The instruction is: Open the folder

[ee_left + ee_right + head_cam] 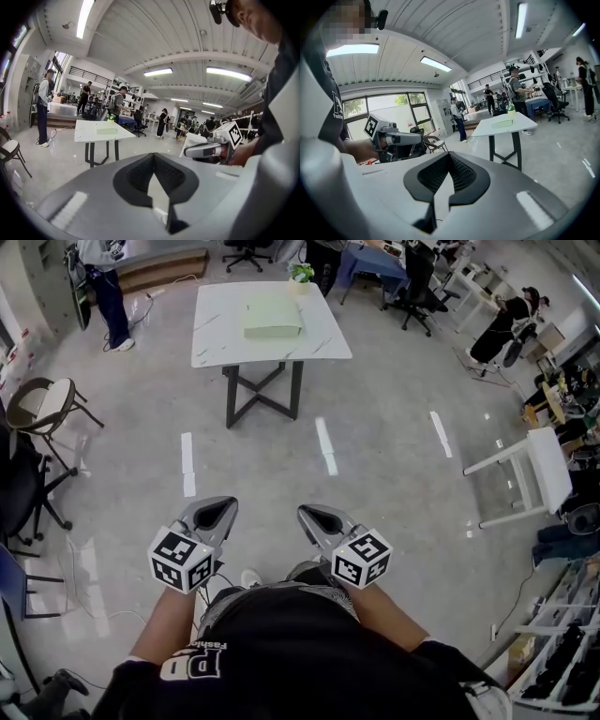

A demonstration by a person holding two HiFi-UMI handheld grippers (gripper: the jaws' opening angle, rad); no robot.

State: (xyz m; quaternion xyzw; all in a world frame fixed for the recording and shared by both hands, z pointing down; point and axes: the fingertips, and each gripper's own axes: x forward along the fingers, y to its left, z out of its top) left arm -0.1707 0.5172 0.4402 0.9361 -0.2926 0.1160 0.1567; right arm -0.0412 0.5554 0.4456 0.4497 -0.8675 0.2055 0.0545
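A pale green folder (273, 317) lies closed on a white marble-topped table (216, 338) several steps ahead of me. The folder (107, 131) and table (91, 137) look small in the left gripper view, as do the folder (503, 123) and table (520, 125) in the right gripper view. My left gripper (220, 506) and right gripper (310, 515) are held close to my body, side by side above the floor. Both are shut and hold nothing. The left gripper's jaws (153, 158) and the right gripper's jaws (449, 158) meet at their tips.
Open grey floor with white tape marks (325, 446) lies between me and the table. A chair (42, 404) stands at the left and a white stand (539, 470) at the right. People stand and sit at desks (375, 261) behind the table.
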